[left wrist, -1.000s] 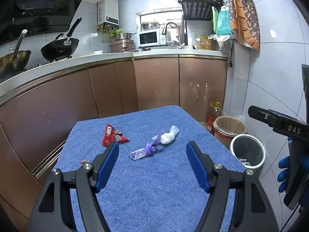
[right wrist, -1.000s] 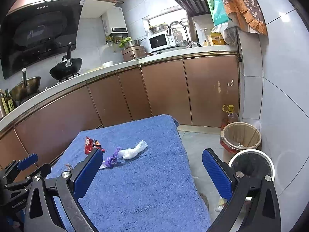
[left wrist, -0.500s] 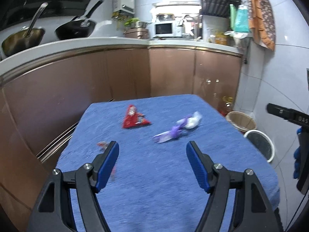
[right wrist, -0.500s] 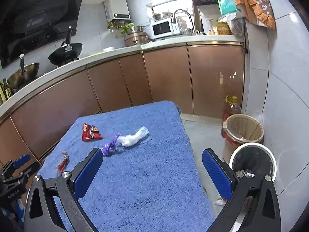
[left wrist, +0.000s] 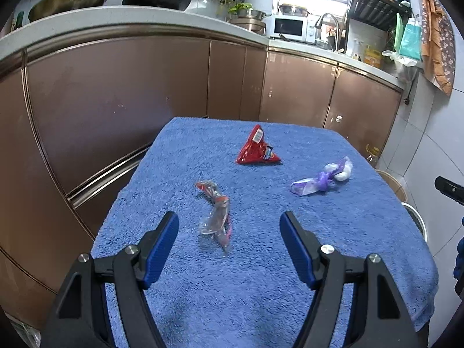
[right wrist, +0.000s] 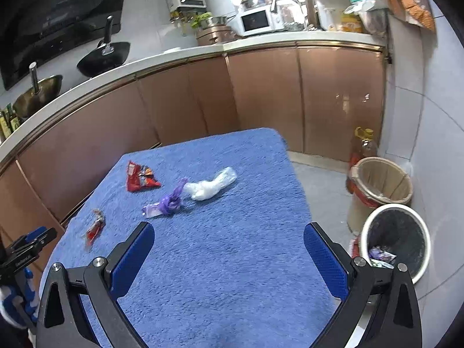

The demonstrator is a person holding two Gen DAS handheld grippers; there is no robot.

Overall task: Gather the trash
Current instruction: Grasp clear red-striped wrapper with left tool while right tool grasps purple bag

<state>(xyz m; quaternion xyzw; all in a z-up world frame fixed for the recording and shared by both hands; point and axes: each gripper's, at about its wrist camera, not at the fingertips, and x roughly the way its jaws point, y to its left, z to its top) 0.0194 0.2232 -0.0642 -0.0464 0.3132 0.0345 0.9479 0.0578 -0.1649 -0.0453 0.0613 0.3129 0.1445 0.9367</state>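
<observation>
Four pieces of trash lie on the blue towel [left wrist: 261, 290]. Nearest, the left gripper [left wrist: 229, 240] hovers with fingers wide apart and empty over a crumpled clear-and-red wrapper [left wrist: 216, 211]; judged, this is the approach to the first pick, calling for a descent and squeeze. The right gripper [right wrist: 229, 249] is likewise spread and empty. Farther off lie a purple wrapper [left wrist: 314, 182], white bag [left wrist: 343, 172] and red packet [left wrist: 256, 149]. A second earlier, the clear-and-red wrapper sat at the left finger's edge; now it is centred.

Clear-red wrapper [left wrist: 215, 215], red packet [left wrist: 255, 148], purple-white twist [left wrist: 322, 177] flat on blue towel [left wrist: 261, 284]
</observation>
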